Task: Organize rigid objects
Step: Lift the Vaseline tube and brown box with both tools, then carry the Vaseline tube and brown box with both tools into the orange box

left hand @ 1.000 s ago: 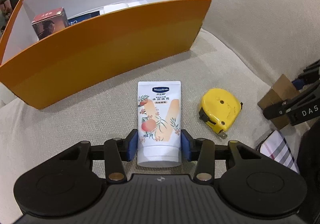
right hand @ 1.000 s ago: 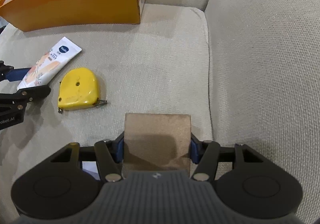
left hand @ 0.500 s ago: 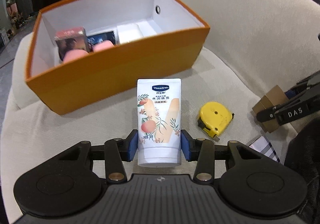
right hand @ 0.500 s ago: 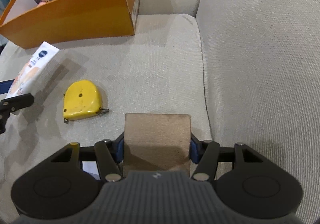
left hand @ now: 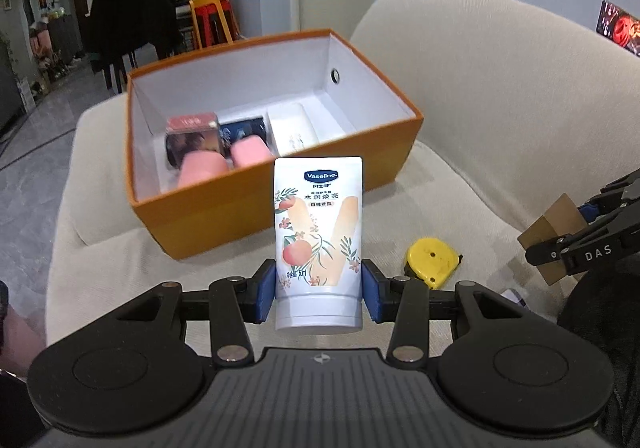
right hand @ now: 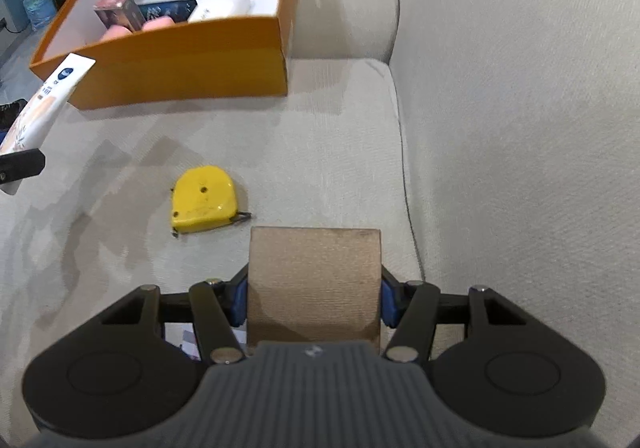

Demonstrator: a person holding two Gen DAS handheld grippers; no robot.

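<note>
My left gripper (left hand: 319, 290) is shut on a white Vaseline lotion tube (left hand: 319, 232), held above the sofa seat in front of the orange box (left hand: 280, 204). The tube (right hand: 44, 96) shows at the left edge of the right wrist view. My right gripper (right hand: 314, 298) is shut on a brown cardboard box (right hand: 314, 284), lifted off the cushion; the same cardboard box (left hand: 554, 232) appears at the right of the left wrist view. A yellow tape measure (right hand: 204, 200) lies on the seat between the two grippers.
The orange box (right hand: 180, 52) holds a small reddish carton (left hand: 192, 136), pink items (left hand: 250, 150), a dark packet and a white bottle (left hand: 292, 128). The beige sofa backrest (right hand: 520, 88) rises on the right. Chairs and a grey floor lie beyond the sofa.
Both grippers have risen off the sofa seat with their objects. The tube left the cushion and the orange box's inside has come into view.
</note>
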